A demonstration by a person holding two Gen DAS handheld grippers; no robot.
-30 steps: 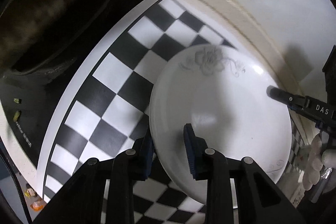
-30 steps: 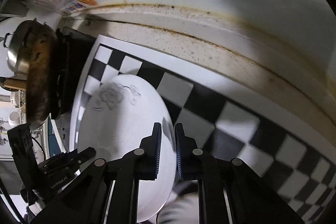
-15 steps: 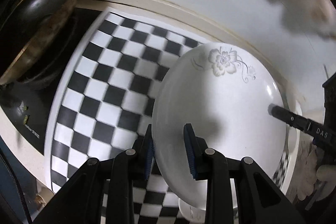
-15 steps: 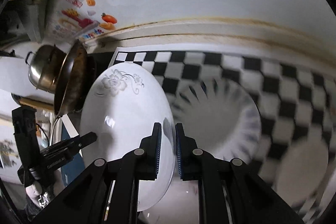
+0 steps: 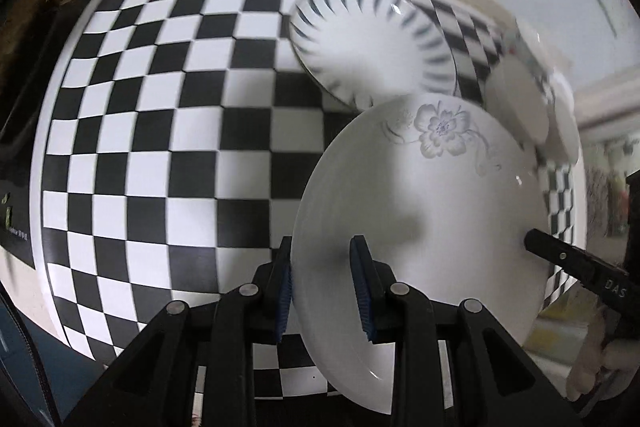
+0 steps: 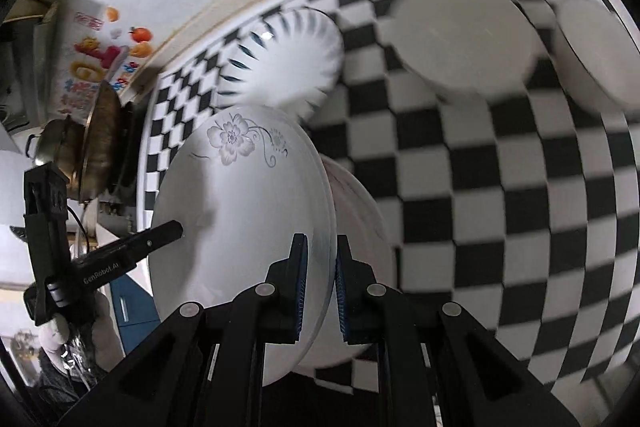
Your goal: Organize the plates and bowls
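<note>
1. While both grip it, the flowered plate (image 5: 420, 211) hangs above the table (image 5: 160, 147): left hand-held gripper (image 5: 322, 291) and right hand-held gripper (image 6: 318, 291) clamp opposite rims.
2. Ahead lie the striped plate (image 5: 372, 39) and white bowls (image 6: 464, 35), apparently unstacked; most sorting remains.

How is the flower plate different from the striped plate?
The flower plate is held tilted above the checkered mat, its rim clamped by the left gripper and the right gripper; the striped plate lies flat on the mat, untouched. The flower plate bears one grey blossom near its rim; the striped plate has dark radial strokes all round. Both are round and white.
</note>
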